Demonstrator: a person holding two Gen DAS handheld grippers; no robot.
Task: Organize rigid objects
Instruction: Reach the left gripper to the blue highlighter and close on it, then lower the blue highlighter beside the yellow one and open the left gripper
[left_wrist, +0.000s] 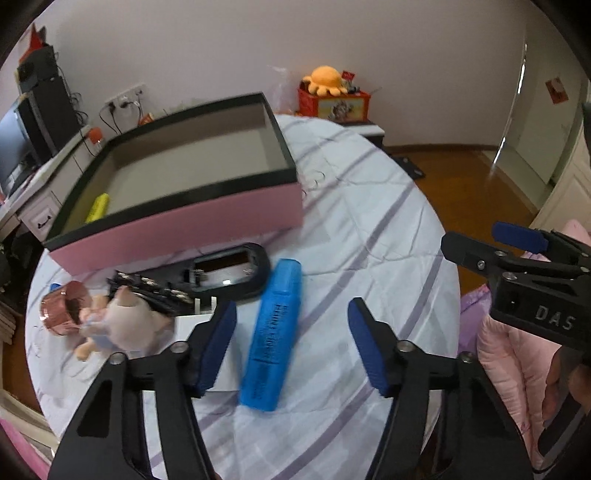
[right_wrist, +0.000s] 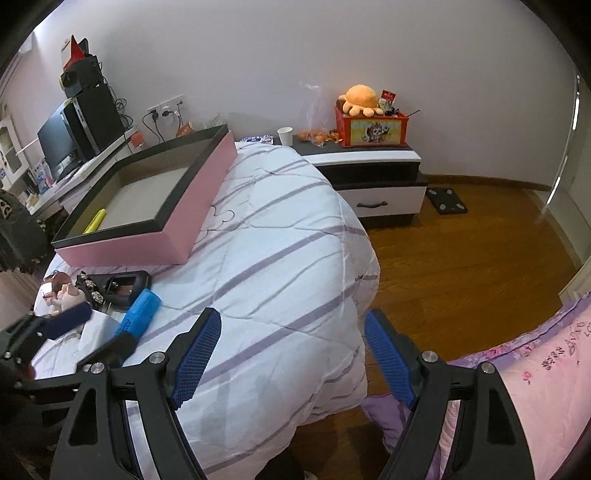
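A blue highlighter (left_wrist: 273, 336) lies on the white striped quilt (left_wrist: 369, 240), between the open fingers of my left gripper (left_wrist: 291, 314); the fingers do not touch it. It also shows in the right wrist view (right_wrist: 138, 312). A pink box with a black rim (left_wrist: 177, 221) stands behind it, with a yellow highlighter (left_wrist: 98, 207) inside. My right gripper (right_wrist: 291, 332) is open and empty above the quilt's right edge; it shows in the left wrist view (left_wrist: 517, 240).
Left of the blue highlighter lie a black remote with an open battery bay (left_wrist: 229, 271), a plush toy (left_wrist: 122, 325), a roll of tape (left_wrist: 61, 308) and white paper (left_wrist: 192, 325). A nightstand (right_wrist: 369, 177) with a red box stands behind the bed. Wooden floor lies to the right.
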